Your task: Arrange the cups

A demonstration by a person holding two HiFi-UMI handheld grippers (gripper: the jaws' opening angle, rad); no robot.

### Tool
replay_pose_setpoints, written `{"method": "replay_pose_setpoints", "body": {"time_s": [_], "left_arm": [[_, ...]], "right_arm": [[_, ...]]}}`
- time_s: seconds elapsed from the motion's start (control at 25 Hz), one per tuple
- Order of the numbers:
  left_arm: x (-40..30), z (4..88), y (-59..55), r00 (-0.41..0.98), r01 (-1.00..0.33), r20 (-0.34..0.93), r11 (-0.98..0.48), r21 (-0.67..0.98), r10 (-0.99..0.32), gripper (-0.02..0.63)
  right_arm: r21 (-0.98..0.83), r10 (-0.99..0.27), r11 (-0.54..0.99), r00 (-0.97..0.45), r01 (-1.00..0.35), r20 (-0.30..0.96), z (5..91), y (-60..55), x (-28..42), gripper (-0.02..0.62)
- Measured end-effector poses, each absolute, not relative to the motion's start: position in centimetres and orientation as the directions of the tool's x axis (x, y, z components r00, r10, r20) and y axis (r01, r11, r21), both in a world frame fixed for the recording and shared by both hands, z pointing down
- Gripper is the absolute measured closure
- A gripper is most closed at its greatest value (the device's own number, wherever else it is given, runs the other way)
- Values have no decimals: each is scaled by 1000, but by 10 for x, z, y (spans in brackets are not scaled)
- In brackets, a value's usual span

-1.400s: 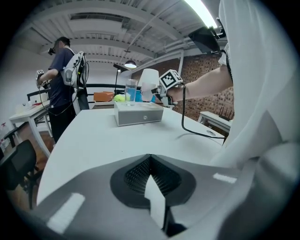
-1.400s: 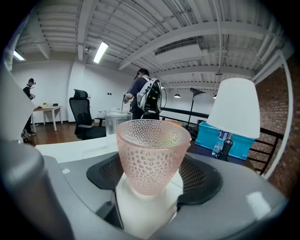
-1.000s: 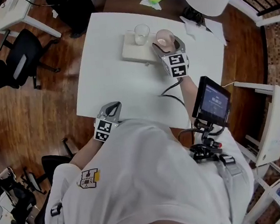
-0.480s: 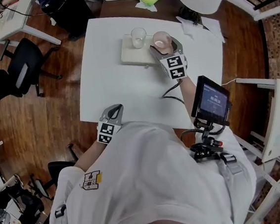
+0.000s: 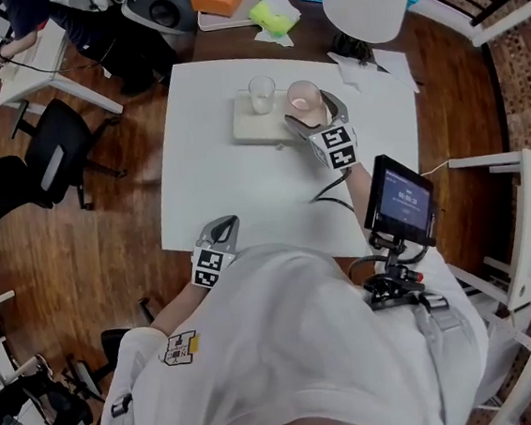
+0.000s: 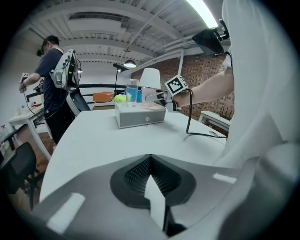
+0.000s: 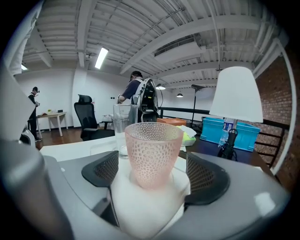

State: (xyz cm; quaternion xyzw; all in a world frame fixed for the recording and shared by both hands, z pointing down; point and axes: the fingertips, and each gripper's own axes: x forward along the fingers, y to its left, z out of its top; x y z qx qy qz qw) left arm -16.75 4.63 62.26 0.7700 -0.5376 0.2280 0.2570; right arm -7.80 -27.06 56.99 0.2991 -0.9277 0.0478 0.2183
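The right gripper [image 7: 153, 172] has its fingers spread wide around a pink cup [image 7: 153, 152] with a dimpled surface. The cup stands upright midway between the two black pads [image 7: 104, 169], with a clear gap on each side, so neither pad touches it. It rests on a low white box [image 5: 252, 126]. Just beyond the fingertips, slightly to their left, a taller clear glass [image 7: 123, 123] stands on the same box.

The left gripper [image 6: 150, 164] has its fingers closed together on nothing. It sits at the near edge of the white table [image 5: 234, 182], and the box and both cups lie well ahead of its tips, across bare tabletop. A dark cable [image 6: 197, 132] trails over the table to the right of those fingers.

Past the right gripper's fingertips, off to the right, a lamp [image 7: 236, 93] with a white shade stands in front of blue bins [image 7: 243, 133]. The floor [image 5: 91, 253] is dark wood, with black office chairs [image 5: 51, 149] to the left of the table. A brick wall [image 6: 201, 79] runs behind the far side, and pale ceiling beams carry strip lights. A person [image 6: 54, 84] wearing a backpack rig stands at another desk in the background.
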Motion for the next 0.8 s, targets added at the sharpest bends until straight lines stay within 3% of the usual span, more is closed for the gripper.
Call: {"method": "replay_pose_setpoints", "body": {"time_s": [0.12,0.44,0.8], "left_arm": [[-166,619,46,333,-939,616,-308,151,-714,604],[-146,624,45,406,-901,577,-414,126,-709,604],[-115,624,31,497,-853,537,-499,155,-682,604]], "right_arm": [[37,-556,799,-713,-601,426,562,-261,-62,152],[28,-609,756,-686,-654,398,534,-187,-15,257],[29,-614,730,-638,-682,465,560,-98,16,340]]}}
